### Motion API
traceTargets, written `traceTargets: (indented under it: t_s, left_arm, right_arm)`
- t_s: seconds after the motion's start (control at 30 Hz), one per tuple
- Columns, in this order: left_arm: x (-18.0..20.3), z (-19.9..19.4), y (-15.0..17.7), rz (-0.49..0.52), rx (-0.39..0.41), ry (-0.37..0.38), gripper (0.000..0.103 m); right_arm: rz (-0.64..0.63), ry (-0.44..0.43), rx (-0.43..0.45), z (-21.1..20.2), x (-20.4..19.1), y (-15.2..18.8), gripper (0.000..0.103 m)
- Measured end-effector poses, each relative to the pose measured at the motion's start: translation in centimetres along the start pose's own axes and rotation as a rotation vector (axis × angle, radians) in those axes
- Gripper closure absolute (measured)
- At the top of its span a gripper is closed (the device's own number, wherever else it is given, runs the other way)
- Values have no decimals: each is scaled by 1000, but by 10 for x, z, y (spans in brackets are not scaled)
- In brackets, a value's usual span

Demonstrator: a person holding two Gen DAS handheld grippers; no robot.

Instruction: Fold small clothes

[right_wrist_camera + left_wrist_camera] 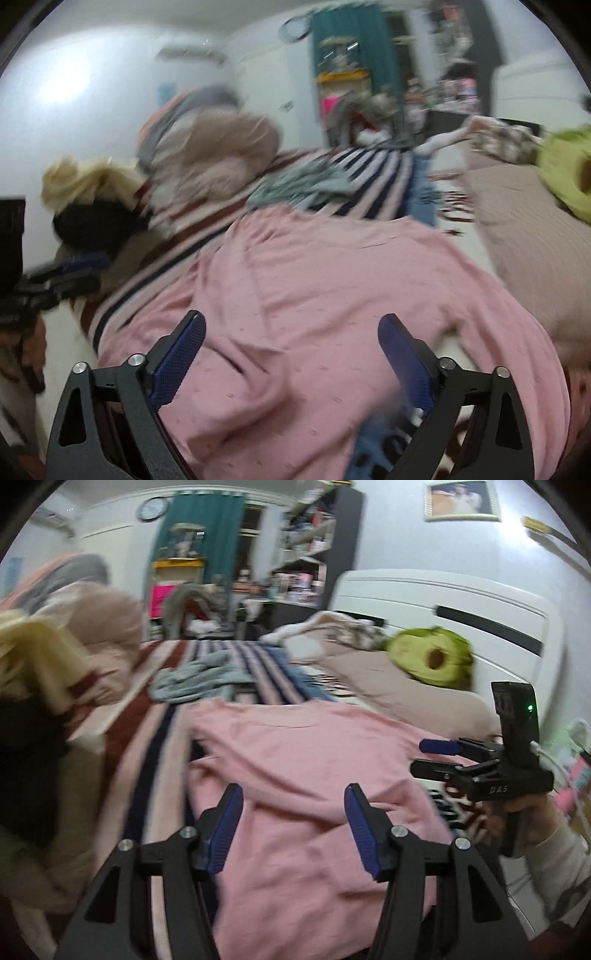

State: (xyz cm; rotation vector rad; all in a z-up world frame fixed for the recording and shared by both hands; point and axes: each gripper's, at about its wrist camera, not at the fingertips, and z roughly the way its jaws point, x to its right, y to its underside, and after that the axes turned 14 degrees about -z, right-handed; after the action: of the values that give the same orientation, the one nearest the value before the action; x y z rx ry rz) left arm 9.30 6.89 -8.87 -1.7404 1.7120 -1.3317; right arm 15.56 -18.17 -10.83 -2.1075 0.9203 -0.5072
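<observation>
Left gripper (293, 805) and right gripper (291, 336) both spread, empty, over rumpled pink garment (295, 746) mid-bed.

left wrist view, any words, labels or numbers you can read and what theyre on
"DAS" – embossed on the black body of the right gripper, at the frame's right side.
Framed picture on the wall: any print is too small to read.
Wall clock: numerals too blurred.
Nothing legible in the right wrist view.

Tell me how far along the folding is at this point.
Done: the pink garment lies spread on the striped blanket, still rumpled, no clean fold visible. In hand: nothing; left gripper and right gripper are open above it. Left: fold it, then the grey-blue garment crumpled behind.
</observation>
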Motion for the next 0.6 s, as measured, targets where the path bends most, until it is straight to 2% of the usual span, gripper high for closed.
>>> traceTargets:
  t_s: [0.07,0.13,0.3,0.47,0.6]
  left_arm:
    - [-21,-4,-2,-21,20,-53,49]
    - [-36,-3,-3,-41,32,-86,47]
    - [-74,6,-11,-96,42,-130,47]
    - [-85,30,-16,-104,13,-145,46]
    - [-92,49,-18,-123,-1,-124,46]
  right_arm:
    - [-20,-64,-51,18,1,-8,34]
    - [-43,-119,-113,39,1,-17,37]
    - [-148,-181,-226,84,-15,-36,71]
    - [-187,-243,-280,117,-29,-53,71]
    - [-233,-246,-305,141,-41,-67,71]
